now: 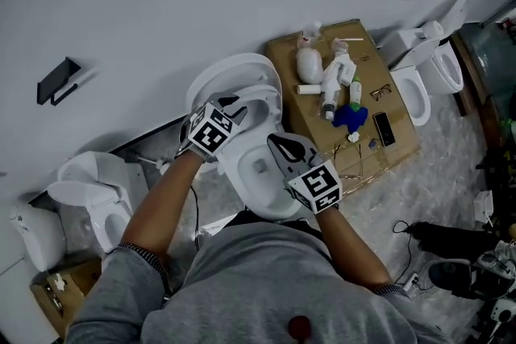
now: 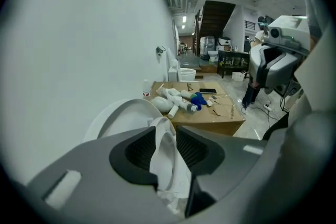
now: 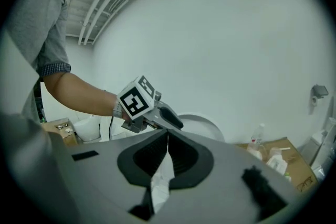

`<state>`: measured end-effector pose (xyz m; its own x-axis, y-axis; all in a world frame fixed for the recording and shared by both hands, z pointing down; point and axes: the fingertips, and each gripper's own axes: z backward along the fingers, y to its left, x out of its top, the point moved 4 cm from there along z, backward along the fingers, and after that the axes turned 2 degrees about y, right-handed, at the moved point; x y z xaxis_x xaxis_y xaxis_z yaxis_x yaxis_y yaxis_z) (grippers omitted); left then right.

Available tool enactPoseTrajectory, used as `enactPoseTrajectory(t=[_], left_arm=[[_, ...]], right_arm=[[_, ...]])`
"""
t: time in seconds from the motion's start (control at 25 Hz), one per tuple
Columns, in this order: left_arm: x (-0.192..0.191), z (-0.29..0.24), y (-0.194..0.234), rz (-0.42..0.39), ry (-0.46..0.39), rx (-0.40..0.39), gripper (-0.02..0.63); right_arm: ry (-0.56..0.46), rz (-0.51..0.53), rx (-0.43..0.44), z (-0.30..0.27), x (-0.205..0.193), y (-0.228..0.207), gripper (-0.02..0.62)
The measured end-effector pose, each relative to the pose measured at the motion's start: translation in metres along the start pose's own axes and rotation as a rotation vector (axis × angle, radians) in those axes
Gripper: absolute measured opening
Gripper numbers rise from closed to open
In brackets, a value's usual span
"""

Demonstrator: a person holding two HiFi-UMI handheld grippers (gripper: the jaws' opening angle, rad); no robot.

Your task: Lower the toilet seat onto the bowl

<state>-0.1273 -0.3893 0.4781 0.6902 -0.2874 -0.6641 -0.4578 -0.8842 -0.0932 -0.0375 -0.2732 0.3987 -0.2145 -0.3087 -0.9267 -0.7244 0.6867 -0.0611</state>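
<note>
Seat not yet lowered: the toilet seat point(image 2: 161, 157) is seen upright before the raised lid point(image 1: 234, 70), its rim between the parted fingers of the left gripper point(image 1: 234, 107), apparently unclamped. The right gripper point(image 1: 278, 145) is held over the bowl point(image 1: 270, 201), fingers clenched on nothing. The hinge is hidden, and pad contact is hard to judge.

Grey short-sleeved shirt point(image 1: 266, 278), dark checked cuffs point(image 1: 147, 255). Left gripper point(image 1: 234, 109) and right gripper point(image 1: 278, 142) dark grey; white cubes point(image 1: 211, 133), black square markers.

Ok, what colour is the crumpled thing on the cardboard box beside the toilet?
The crumpled thing is bright blue; the head view shows it best.
</note>
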Motion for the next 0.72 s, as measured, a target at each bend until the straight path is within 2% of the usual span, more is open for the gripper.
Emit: enactPoseTrajectory(t=[0.2,0.44,0.6,0.72], left_arm=[[-0.006,-0.031,0.019,-0.026,0.061,0.019,0.149],[-0.016,-0.065,0.029,0.016,0.132,-0.041,0.175],[-0.024,-0.08,0.038,0.011,0.166,-0.024,0.179],[-0.026,-0.087,0.042,0.008,0.197,-0.046,0.178]], right_arm=[[0.019,-0.035,-0.025,0.002,-0.011,-0.006,0.015],[0.021,-0.129,-0.033,0.011,-0.022,-0.01,0.015],[0.034,-0.13,-0.049,0.016,-0.027,-0.013,0.015],[0.038,-0.137,-0.061,0.019,-0.029,-0.016,0.015]])
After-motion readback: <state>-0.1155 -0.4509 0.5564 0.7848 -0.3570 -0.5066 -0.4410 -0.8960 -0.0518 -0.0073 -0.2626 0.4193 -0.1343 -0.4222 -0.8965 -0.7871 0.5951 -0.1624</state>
